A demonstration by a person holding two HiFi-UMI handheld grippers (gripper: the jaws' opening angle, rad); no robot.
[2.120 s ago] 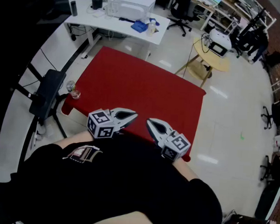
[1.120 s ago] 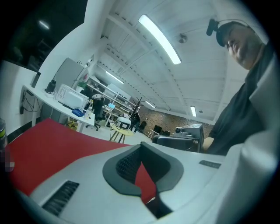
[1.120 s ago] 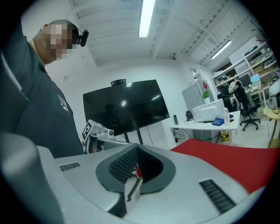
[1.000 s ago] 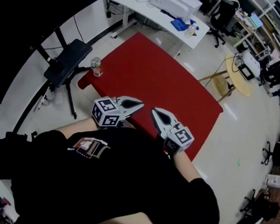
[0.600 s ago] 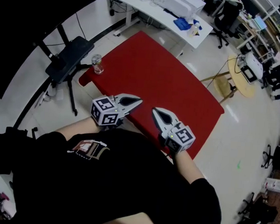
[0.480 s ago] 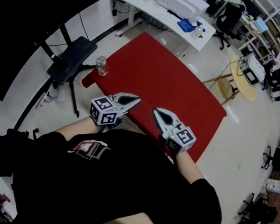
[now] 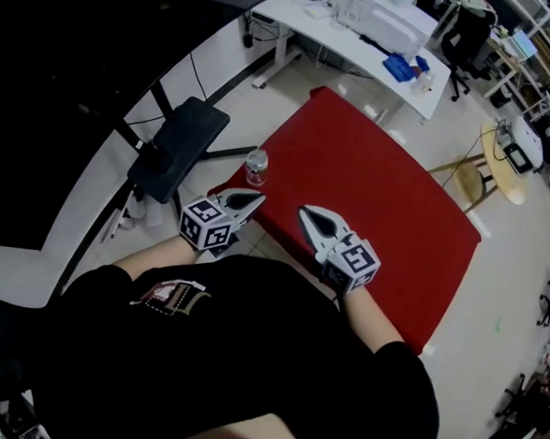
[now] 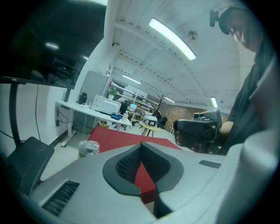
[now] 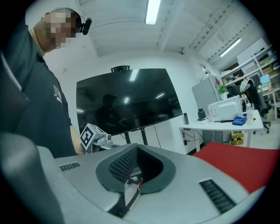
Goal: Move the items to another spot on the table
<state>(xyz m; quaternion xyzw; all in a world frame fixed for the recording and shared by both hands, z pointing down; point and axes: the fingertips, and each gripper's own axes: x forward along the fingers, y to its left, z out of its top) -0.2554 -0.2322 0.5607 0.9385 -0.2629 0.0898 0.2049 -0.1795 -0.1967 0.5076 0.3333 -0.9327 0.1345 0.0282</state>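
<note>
A small clear jar with a pale lid (image 7: 255,167) stands on the near left corner of the red table (image 7: 380,193). In the left gripper view the jar (image 8: 89,148) shows just left of the jaws, with the red table (image 8: 127,136) beyond. My left gripper (image 7: 254,199) hovers close below the jar, shut and empty; its jaws (image 8: 141,146) meet at the tips. My right gripper (image 7: 305,210) is over the table's near edge, also shut with nothing in it (image 9: 136,147). Both are held near the person's chest.
A black stool (image 7: 179,148) stands left of the table corner. A white desk (image 7: 363,37) with a white appliance and blue items lies beyond the table. A round wooden side table (image 7: 506,169) is at the right. A large dark screen (image 9: 127,100) stands at the left.
The view has swung over the table's left corner, so the jar now appears much nearer my left gripper. Both grippers stay shut and close to the body.
</note>
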